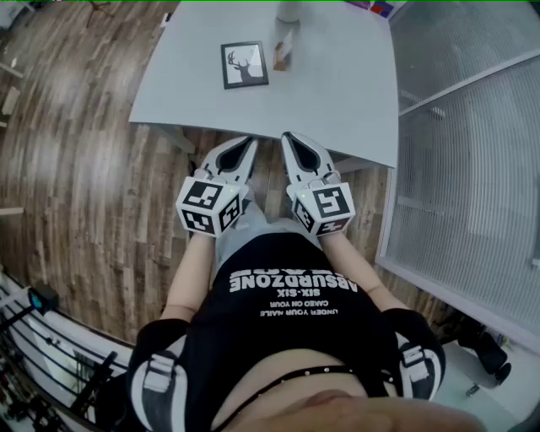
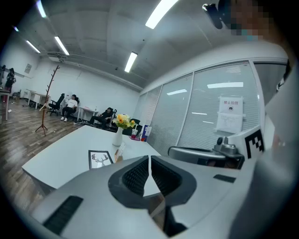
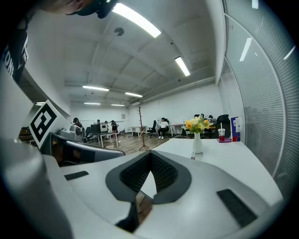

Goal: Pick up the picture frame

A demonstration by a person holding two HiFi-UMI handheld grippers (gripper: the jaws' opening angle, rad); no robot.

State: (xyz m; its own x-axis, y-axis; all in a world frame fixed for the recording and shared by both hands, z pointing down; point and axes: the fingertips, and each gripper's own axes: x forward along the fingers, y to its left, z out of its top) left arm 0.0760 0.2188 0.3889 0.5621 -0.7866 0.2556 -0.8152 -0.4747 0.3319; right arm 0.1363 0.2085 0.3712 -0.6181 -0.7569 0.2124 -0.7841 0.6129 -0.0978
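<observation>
Item 1, nearest me: left hand-held gripper (image 1: 245, 148) and right hand-held gripper (image 1: 292, 143), side by side. Both are clenched with jaws tip to tip and nothing between them, and both sit short of the table's near edge.

Item 2: wood-plank floor (image 1: 76, 169) below them, and a glass partition with blinds (image 1: 472, 152) along the right.

Item 3: pale grey table (image 1: 346, 101).

Item 4: picture frame (image 1: 245, 65), black-edged with a deer print. It lies flat on the table, ahead of my left hand-held gripper and well apart from both. Its slightly longer side runs away from me, antlers toward the far edge, and it is turned a little off square.

Item 5: small upright card stand (image 1: 285, 52), just right of the frame.

Item 6: white vase (image 1: 288, 10) at the far edge.

Item 7: open office behind, with ceiling strip lights and seated people.
</observation>
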